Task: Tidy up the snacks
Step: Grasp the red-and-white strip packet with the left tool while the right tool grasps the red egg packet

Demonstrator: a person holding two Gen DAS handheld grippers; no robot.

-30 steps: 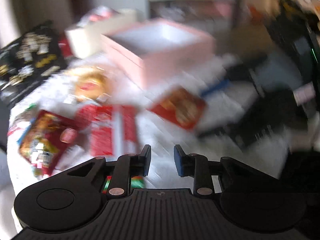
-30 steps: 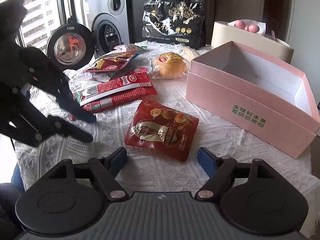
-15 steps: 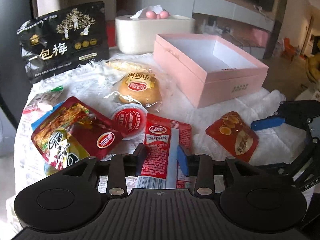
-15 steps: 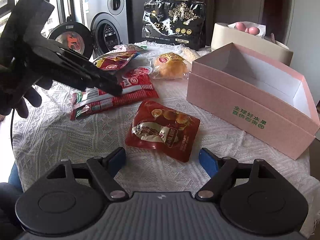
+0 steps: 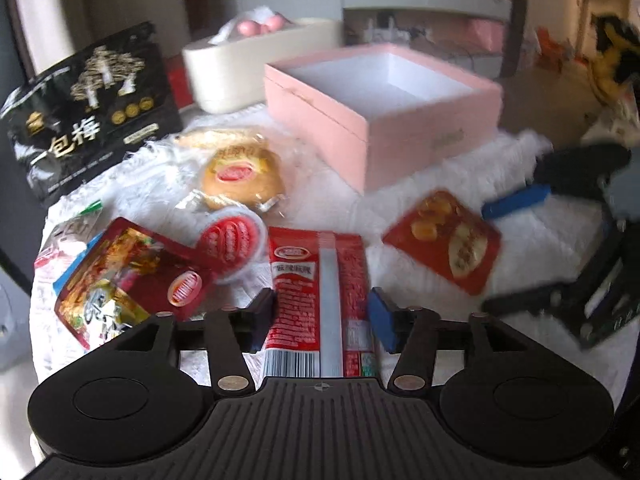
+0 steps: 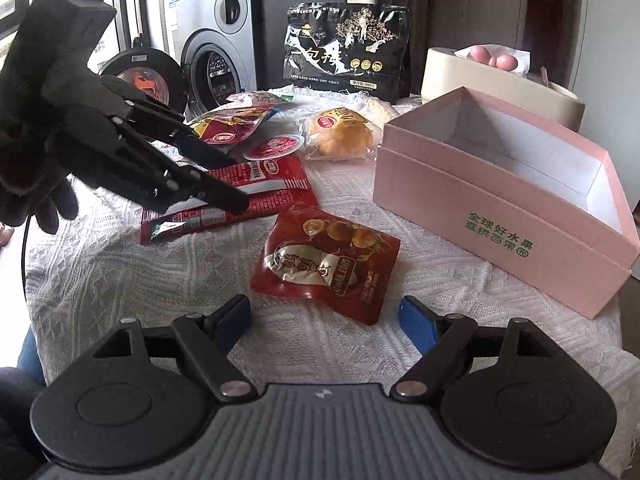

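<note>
The left gripper point(image 5: 322, 322) straddled the long red snack packet point(image 5: 320, 280), fingers spread, not clamping. The right gripper point(image 6: 326, 326) was released near the quail-egg pouch point(image 6: 324, 264).

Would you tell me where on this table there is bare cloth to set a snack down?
Bare cloth lies in front of the quail egg pouch, toward the right gripper, and left of it below the long red packet. The pink box is empty inside. The back left, around the bun and jelly cup, is crowded.
</note>
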